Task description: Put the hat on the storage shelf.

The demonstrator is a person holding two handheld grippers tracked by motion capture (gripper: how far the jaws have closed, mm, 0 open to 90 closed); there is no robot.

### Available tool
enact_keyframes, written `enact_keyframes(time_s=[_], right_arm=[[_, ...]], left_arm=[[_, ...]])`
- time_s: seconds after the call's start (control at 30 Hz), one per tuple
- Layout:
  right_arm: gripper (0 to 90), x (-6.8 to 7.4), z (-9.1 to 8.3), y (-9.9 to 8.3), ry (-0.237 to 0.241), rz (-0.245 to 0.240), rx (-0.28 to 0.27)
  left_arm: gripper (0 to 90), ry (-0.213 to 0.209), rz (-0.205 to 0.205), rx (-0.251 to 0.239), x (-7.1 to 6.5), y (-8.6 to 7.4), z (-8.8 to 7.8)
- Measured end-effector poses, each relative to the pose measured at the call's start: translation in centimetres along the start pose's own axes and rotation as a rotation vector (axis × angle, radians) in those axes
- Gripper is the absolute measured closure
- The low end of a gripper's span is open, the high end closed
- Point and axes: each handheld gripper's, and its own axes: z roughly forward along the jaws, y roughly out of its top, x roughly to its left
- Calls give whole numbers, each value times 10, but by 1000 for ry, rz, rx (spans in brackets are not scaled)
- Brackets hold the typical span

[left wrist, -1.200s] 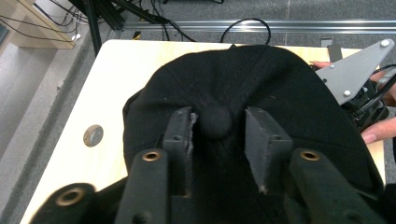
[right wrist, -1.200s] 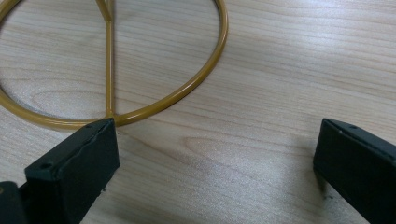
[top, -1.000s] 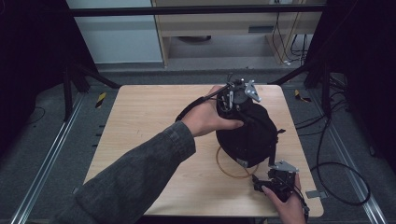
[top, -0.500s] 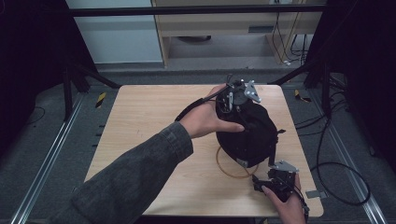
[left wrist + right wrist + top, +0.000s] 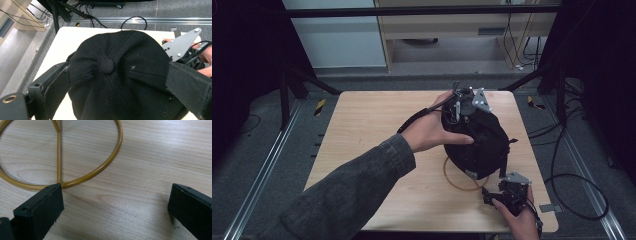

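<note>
A black cap sits on a gold wire stand whose ring base lies on the wooden table. My left gripper is at the cap's far side, and the person's left hand rests on the crown. In the left gripper view the cap lies between the jaws of my left gripper, which have just been opening and now stand wide. My right gripper is near the front right edge. It is open over bare wood, its left jaw beside the gold ring.
The right gripper's grey plate shows beyond the cap in the left gripper view. Cables lie on the floor to the right of the table. A metal frame and a cabinet stand behind the table.
The left hand has shifted slightly on the cap. The cap, the stand and the right gripper stay where they were.
</note>
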Motion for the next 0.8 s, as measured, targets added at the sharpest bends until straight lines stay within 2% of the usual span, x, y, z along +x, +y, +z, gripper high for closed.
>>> enact_keyframes(time_s=[0.37,0.77,0.8], right_arm=[[4,0,0,0,0,-2,0],[4,0,1,0,2,-6,-1],[4,0,1,0,2,-6,-2]], left_arm=[[50,5,-12,-7,-1,-7,-9],[49,0,-40,-54,-9,-16,-21],[48,2,-52,-64,-10,-19,-22]])
